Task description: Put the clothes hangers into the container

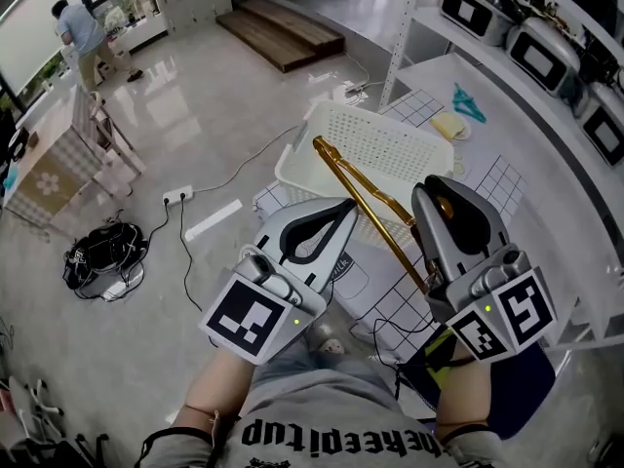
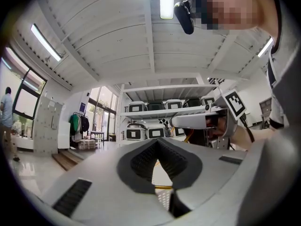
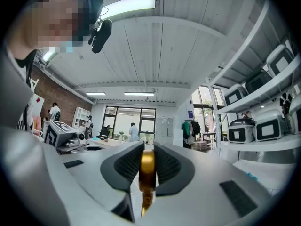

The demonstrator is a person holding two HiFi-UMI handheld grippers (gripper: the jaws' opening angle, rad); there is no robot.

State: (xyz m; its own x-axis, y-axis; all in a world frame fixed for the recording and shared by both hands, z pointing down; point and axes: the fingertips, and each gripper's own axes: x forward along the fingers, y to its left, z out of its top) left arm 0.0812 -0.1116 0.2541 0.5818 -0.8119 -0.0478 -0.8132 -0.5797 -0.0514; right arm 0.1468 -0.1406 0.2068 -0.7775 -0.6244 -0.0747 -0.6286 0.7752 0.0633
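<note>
My left claw (image 1: 341, 209) is closed with its pads meeting at the tips and nothing between them. It sits just beside the gold hanger (image 1: 366, 195). Hazard one: if this claw drifts right, it can knock the hanger's long arm and twist it in the other claw's grip. The hanger runs diagonally away from me, and in the head view its far end lies over the near part of the white perforated container (image 1: 390, 149). I cannot confirm its height above the rim. Hazard two: if I lower it at this slant, the far end can catch the rim or a wall, leaving the hanger half out or tipping the container. My right claw (image 3: 148, 150) is clamped on a narrow gold section of the hanger, and the pads press on both sides of it. Hazard three: the grip is narrow and the load is long and smooth, so the hanger can pivot or slide between the pads if I move quickly. Further right, a teal hanger (image 1: 468, 103) lies on the white shelf surface (image 1: 507, 125), well apart from the container and near a yellow cloth (image 1: 450, 125). It is not yet collected. Count: two claws, two hangers (one gold and held, one teal and loose), one container and one yellow cloth.
</note>
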